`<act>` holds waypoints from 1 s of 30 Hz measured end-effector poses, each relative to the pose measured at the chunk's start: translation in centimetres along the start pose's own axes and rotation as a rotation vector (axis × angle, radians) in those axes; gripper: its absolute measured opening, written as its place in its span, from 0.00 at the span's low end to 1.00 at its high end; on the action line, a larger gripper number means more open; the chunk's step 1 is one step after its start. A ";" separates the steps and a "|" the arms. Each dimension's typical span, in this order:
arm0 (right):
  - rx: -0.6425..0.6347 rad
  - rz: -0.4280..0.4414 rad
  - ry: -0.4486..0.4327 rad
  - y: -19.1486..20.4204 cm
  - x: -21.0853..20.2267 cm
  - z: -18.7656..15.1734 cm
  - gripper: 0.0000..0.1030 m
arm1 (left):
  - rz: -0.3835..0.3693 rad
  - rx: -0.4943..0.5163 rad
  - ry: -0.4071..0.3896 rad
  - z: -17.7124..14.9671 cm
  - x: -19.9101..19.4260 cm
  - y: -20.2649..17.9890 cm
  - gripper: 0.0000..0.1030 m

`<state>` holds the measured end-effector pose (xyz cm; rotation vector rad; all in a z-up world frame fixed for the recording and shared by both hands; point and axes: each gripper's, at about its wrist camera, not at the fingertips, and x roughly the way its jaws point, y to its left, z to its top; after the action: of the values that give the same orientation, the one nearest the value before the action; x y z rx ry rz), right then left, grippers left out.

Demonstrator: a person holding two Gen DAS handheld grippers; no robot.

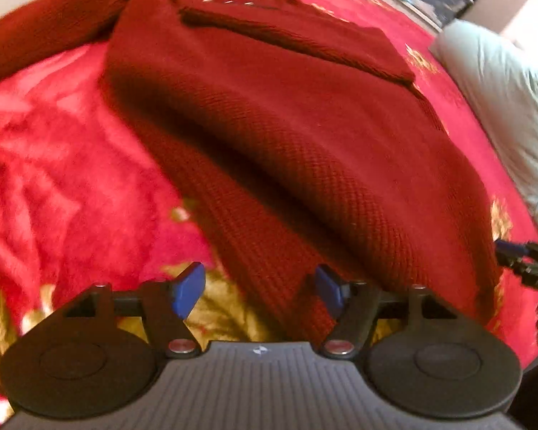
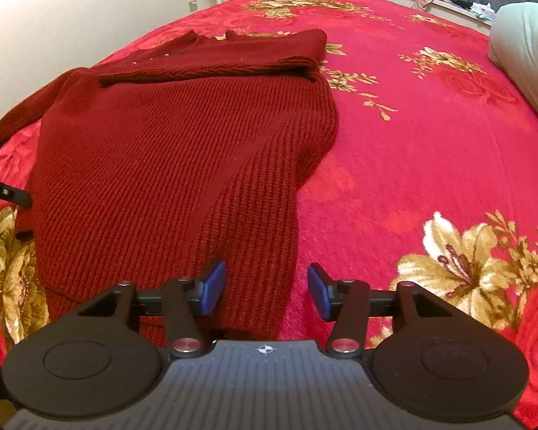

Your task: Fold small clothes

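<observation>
While the big bed (image 2: 412, 143) with its red flowered blanket (image 2: 394, 186) fills both views, a dark red knitted sweater (image 2: 168, 150) lies flat on it, one sleeve (image 2: 211, 61) already folded across the top. I think the fold is partly done. Both hand-held grippers sit at the near hem, open and holding nothing: left hand-held gripper (image 1: 260, 292), right hand-held gripper (image 2: 267, 292). Next, they probably need to pinch the hem and lift it over.

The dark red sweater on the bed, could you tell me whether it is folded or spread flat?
Partly folded: the sweater has one sleeve laid across its chest, the other trails off left.
</observation>
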<state>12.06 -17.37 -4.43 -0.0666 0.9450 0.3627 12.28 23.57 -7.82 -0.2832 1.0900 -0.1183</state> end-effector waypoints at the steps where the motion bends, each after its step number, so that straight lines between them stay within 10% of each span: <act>1: 0.005 0.006 -0.002 0.0 0.0 0.0 0.54 | 0.015 0.046 -0.010 -0.3 0.0 -0.7 0.49; 4: 0.009 0.012 -0.003 0.0 0.3 -0.2 0.54 | 0.026 0.164 -0.043 -1.1 -0.5 -2.7 0.10; 9: -0.002 0.047 -0.021 0.3 0.4 -0.6 0.32 | 0.060 0.259 -0.159 -2.8 -4.4 -3.4 0.06; 16: -0.001 0.092 -0.073 0.4 -1.3 -0.2 0.15 | -0.119 0.143 -0.583 -6.2 -16.9 0.6 0.05; 22: 0.078 0.293 -0.211 -1.5 -5.4 1.5 0.20 | 0.108 0.148 -0.433 -7.8 -15.0 2.7 0.07; 30: 0.254 0.001 -0.120 -4.4 -1.6 2.0 0.53 | 0.088 0.106 -0.387 -5.6 -12.8 1.7 0.48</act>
<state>14.24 -21.53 -2.48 0.1862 0.8652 0.2427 1.38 27.28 0.26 -0.1535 0.7074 -0.0398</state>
